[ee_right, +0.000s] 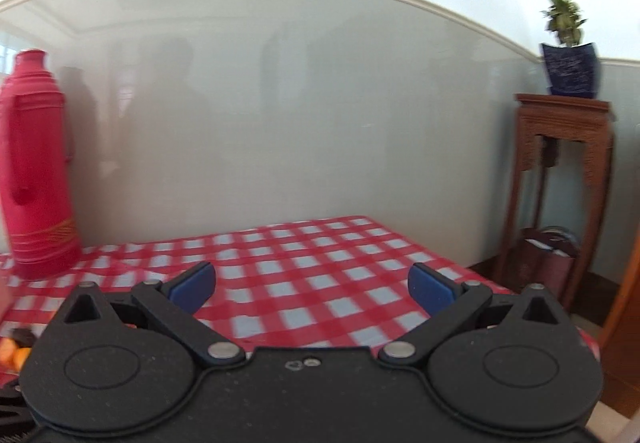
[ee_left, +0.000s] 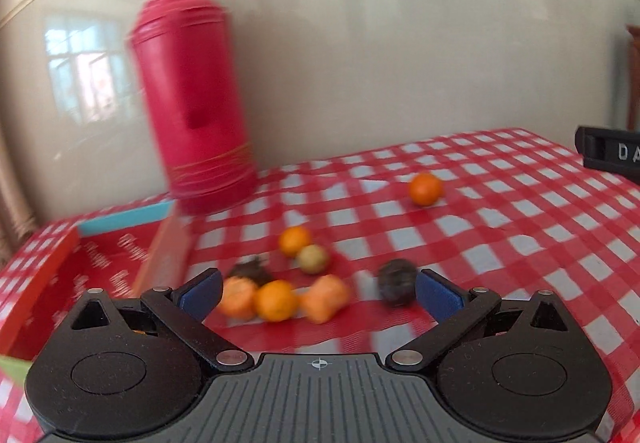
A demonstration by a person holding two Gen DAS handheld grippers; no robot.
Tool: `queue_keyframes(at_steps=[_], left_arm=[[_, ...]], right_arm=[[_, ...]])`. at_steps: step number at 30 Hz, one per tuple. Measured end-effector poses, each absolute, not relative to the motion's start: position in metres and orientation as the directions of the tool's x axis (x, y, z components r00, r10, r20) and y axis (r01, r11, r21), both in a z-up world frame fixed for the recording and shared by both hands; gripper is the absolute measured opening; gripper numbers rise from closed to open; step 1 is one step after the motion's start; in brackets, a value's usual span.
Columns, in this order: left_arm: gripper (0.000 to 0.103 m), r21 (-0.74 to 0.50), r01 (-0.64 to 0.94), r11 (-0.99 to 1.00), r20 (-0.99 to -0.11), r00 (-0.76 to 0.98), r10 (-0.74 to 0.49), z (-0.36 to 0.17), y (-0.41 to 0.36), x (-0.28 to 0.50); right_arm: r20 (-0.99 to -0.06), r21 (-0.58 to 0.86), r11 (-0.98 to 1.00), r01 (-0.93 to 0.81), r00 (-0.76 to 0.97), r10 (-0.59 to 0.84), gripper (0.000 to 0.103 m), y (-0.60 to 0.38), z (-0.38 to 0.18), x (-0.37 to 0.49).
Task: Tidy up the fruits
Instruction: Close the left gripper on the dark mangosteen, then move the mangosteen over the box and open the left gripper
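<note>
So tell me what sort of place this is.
Probably a home dining room: a table with a red checked tablecloth, a red thermos and loose fruit, and a potted plant on a carved wooden stand.

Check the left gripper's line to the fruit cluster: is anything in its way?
Nothing visible blocks it. The left gripper is open, and the fruit cluster lies on the checked tablecloth just past its fingertips. The red flask stands farther back; the red box sits off to the left.
</note>
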State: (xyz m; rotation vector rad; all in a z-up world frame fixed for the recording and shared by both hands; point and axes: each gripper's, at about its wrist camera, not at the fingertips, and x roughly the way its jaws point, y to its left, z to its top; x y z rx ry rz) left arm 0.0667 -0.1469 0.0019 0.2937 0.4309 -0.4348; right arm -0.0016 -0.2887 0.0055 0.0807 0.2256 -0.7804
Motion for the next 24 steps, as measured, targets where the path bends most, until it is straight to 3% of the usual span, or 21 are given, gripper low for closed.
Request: queue_keyframes(at_steps=[2, 5, 6, 11, 14, 17, 24], left_arm=[[0.101, 0.206, 0.503, 0.839, -0.465, 0.805, -0.369, -0.004, -0.169, 0.068], [0.074, 0.213, 0.536, 0.817, -0.496, 0.78, -0.382, -0.012, -0.196, 0.076], [0.07, 0.2, 0.542, 0.816, -0.514, 0.767, -0.384, -0.015, -0.2, 0.081], [0.068, 0.145, 0.537, 0.831, -0.556, 0.739, -0.381, -0.028, -0.211, 0.096], [0.043, 0.099, 0.534, 0.84, -0.603, 0.704, -0.376, -0.037, -0.212, 0.107], [0.038, 0.059, 0.529, 0.846, -0.617, 0.686, -0.386, -0.04, -0.208, 0.112], [0.038, 0.077, 0.524, 0.848, -0.573, 0.719, -0.393, -0.034, -0.205, 0.104]], right_arm=[[-0.234, -0.014, 0.694, 0.719, 0.673, -0.702, 0.097, -0.295, 0.004, -0.008], [-0.252, 0.031, 0.703, 0.711, 0.686, -0.682, 0.097, -0.307, 0.003, -0.017], [-0.256, 0.049, 0.705, 0.707, 0.691, -0.675, 0.097, -0.311, 0.002, -0.018], [-0.252, 0.075, 0.711, 0.7, 0.703, -0.665, 0.097, -0.315, 0.005, -0.022], [-0.241, 0.068, 0.711, 0.7, 0.703, -0.669, 0.097, -0.314, 0.008, -0.024], [-0.25, 0.078, 0.717, 0.693, 0.71, -0.659, 0.097, -0.316, 0.006, -0.024], [-0.248, 0.097, 0.73, 0.677, 0.726, -0.641, 0.097, -0.316, 0.007, -0.024]])
